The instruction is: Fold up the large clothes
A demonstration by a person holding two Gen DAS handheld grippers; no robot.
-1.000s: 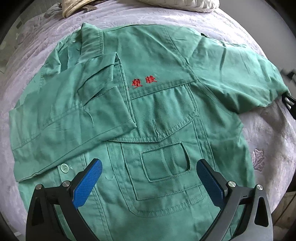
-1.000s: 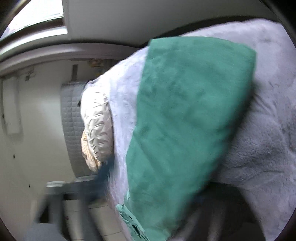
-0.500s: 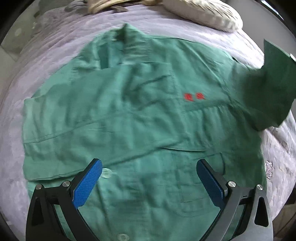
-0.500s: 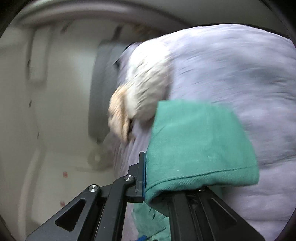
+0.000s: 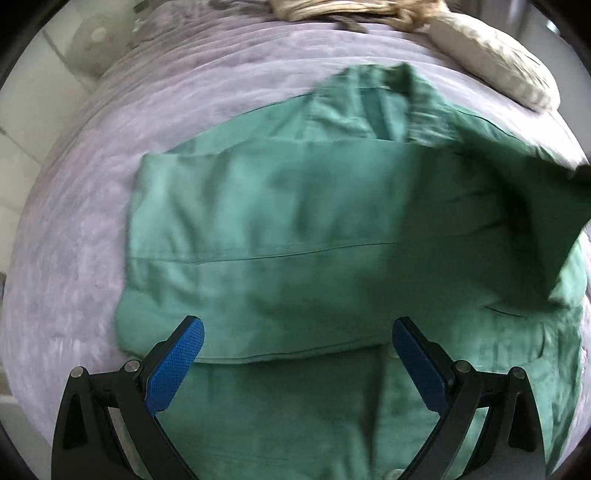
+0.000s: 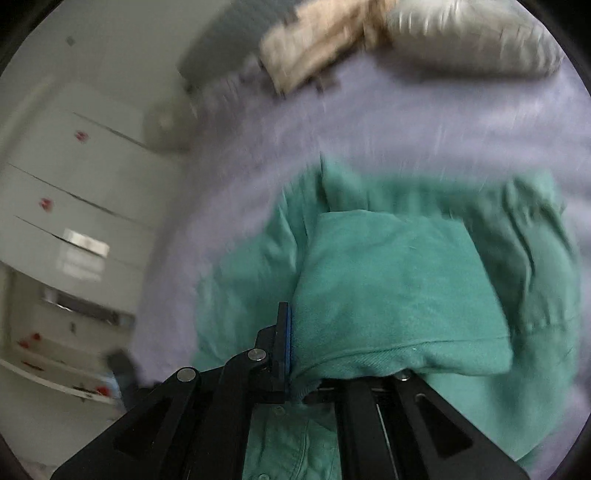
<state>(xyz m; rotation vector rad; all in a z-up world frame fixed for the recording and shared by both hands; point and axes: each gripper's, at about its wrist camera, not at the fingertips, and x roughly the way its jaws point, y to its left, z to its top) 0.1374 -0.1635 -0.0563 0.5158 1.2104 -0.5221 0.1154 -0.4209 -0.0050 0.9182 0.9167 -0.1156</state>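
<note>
A green work shirt (image 5: 295, 229) lies front up on a lilac bedspread (image 5: 74, 229), with one sleeve folded flat across its chest. My left gripper (image 5: 297, 354) hangs over the shirt's lower front, open, its blue pads (image 5: 177, 363) wide apart with nothing between them. The other sleeve (image 5: 546, 221) is lifted at the right of the left wrist view. In the right wrist view my right gripper (image 6: 295, 362) is shut on that sleeve's cuff (image 6: 399, 295), which drapes over its fingers above the shirt (image 6: 251, 280); the right finger is hidden by cloth.
A pale pillow (image 5: 495, 51) and a beige bundle of cloth (image 5: 332, 7) lie at the head of the bed. White drawers (image 6: 74, 192) and a tiled floor stand beyond the bed's left side. The bedspread (image 6: 406, 122) stretches between shirt and pillow.
The right gripper has swung the held sleeve up and inward over the shirt while rolling. The left gripper has slid across the shirt, staying open, so the red lettering is out of sight.
</note>
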